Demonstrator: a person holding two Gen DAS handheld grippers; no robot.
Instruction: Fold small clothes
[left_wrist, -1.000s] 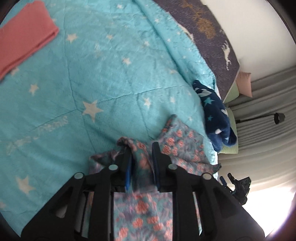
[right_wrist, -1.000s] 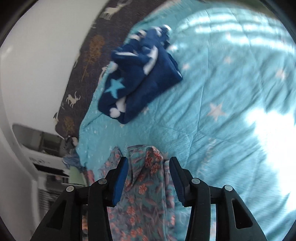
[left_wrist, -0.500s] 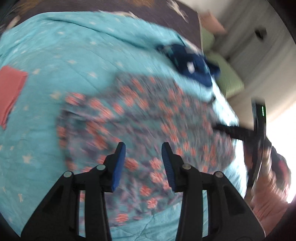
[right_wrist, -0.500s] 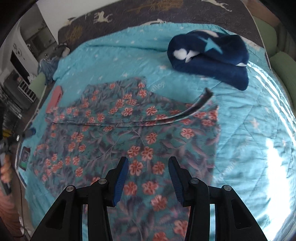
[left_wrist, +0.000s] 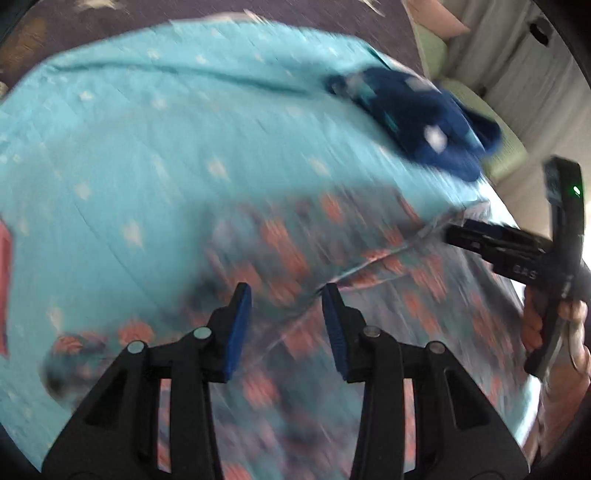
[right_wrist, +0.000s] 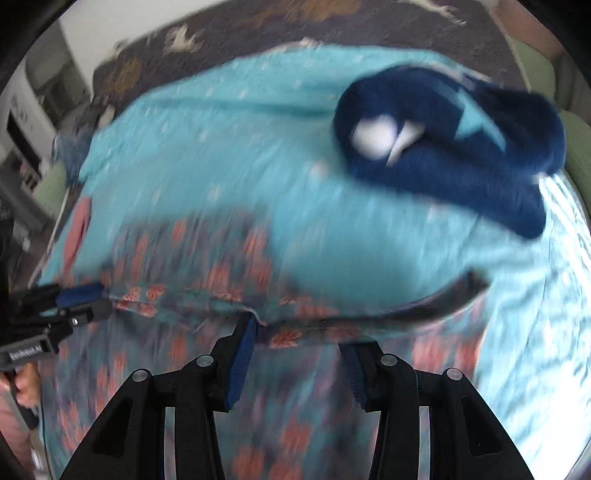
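A floral garment (left_wrist: 424, 288) (right_wrist: 155, 369) lies spread on the teal star blanket (left_wrist: 166, 147) (right_wrist: 229, 155), blurred by motion. A seam or folded edge (right_wrist: 177, 299) runs across it, ending in a dark strap (right_wrist: 461, 288). My left gripper (left_wrist: 286, 310) (right_wrist: 101, 301) is open at the left end of that edge, which passes between its blue pads (left_wrist: 240, 317). Further along the same edge my right gripper (right_wrist: 299, 343) (left_wrist: 458, 236) stands open, with fabric lying over its fingertips.
A folded navy blanket (left_wrist: 424, 122) (right_wrist: 461, 147) with stars lies beyond the garment. A pink cloth (left_wrist: 3, 277) (right_wrist: 77, 229) sits at the left. A dark patterned sheet (right_wrist: 314, 22) borders the far side. A person's hand (left_wrist: 576, 321) (right_wrist: 26, 384) holds each gripper handle.
A second ago both grippers had bunched floral fabric between their jaws. The garment then lay spread flat, the left jaws widened, and both grippers swung over to its seam edge.
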